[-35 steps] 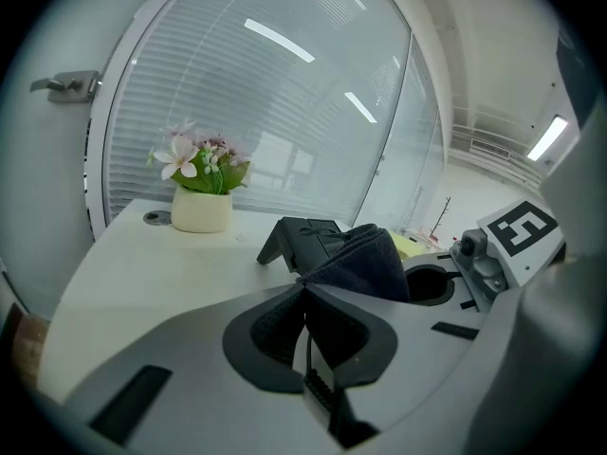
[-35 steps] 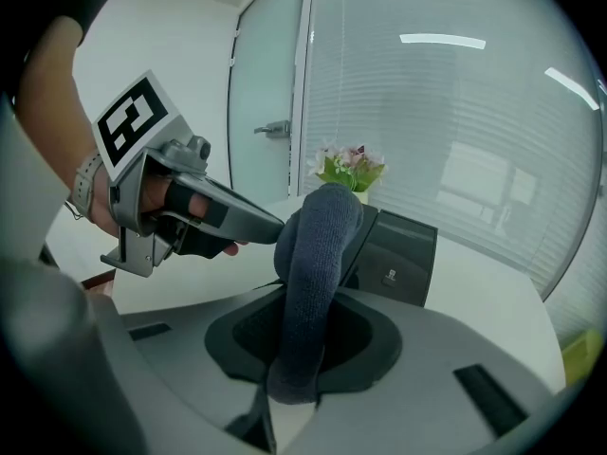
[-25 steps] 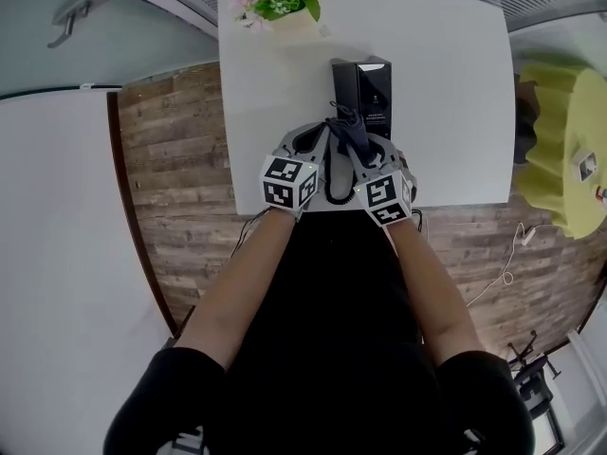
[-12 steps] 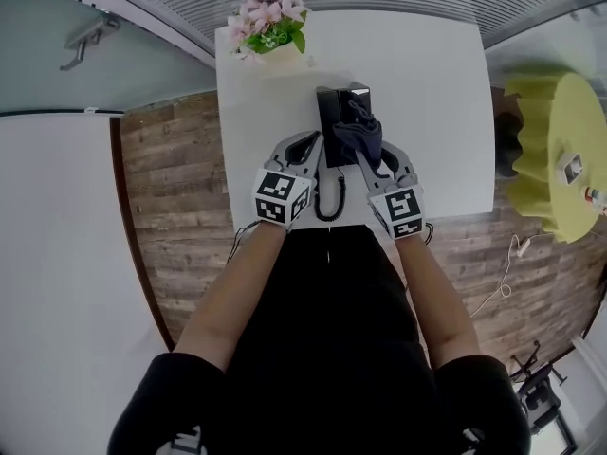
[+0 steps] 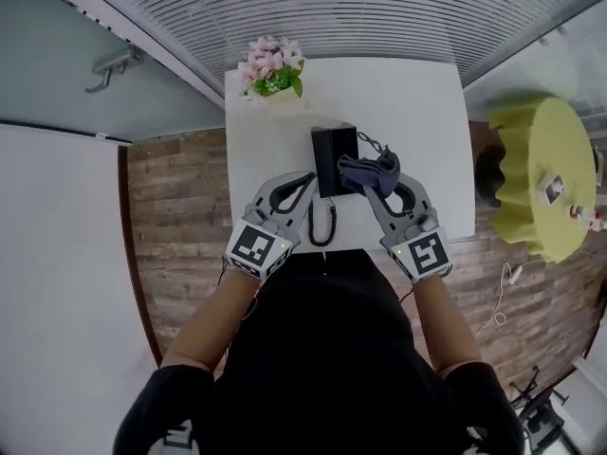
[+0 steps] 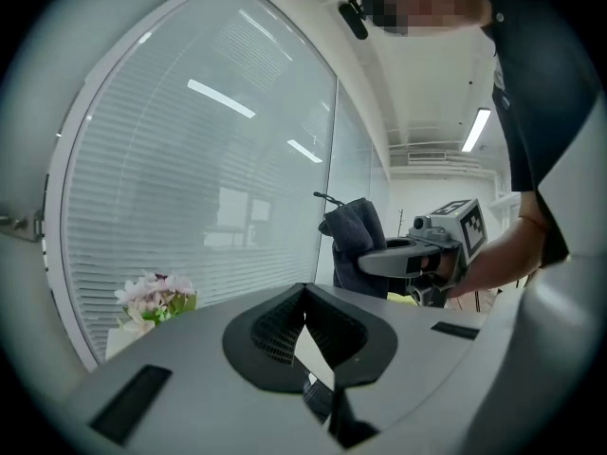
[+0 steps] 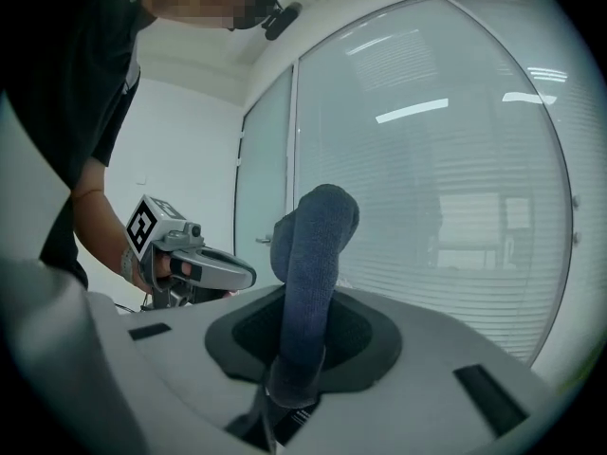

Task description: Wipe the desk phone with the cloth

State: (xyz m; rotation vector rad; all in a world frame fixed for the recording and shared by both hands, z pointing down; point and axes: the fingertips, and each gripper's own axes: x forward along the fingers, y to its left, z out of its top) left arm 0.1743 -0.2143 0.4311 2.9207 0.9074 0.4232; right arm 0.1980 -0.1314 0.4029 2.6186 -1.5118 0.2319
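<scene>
On the white table (image 5: 417,112) stands the black desk phone (image 5: 333,157), its coiled cord (image 5: 322,224) trailing toward the near edge. A dark blue cloth (image 5: 368,171) hangs bunched from my right gripper (image 5: 374,184), just right of the phone and lifted off it. In the right gripper view the cloth (image 7: 311,273) stands up out of the shut jaws, with the left gripper (image 7: 204,268) at the left. My left gripper (image 5: 305,178) hovers by the phone's near left corner, shut with nothing in it. The left gripper view shows the cloth (image 6: 358,240) in the right gripper (image 6: 417,254).
A pot of pink flowers (image 5: 270,69) stands at the table's far left corner, and the flowers (image 6: 155,299) show in the left gripper view too. A yellow round table (image 5: 545,173) with small items is to the right. Window blinds run behind the table.
Both grippers have drawn back toward the table's near edge. The cloth has come off the phone and now sits to its right. The head view has pulled back.
</scene>
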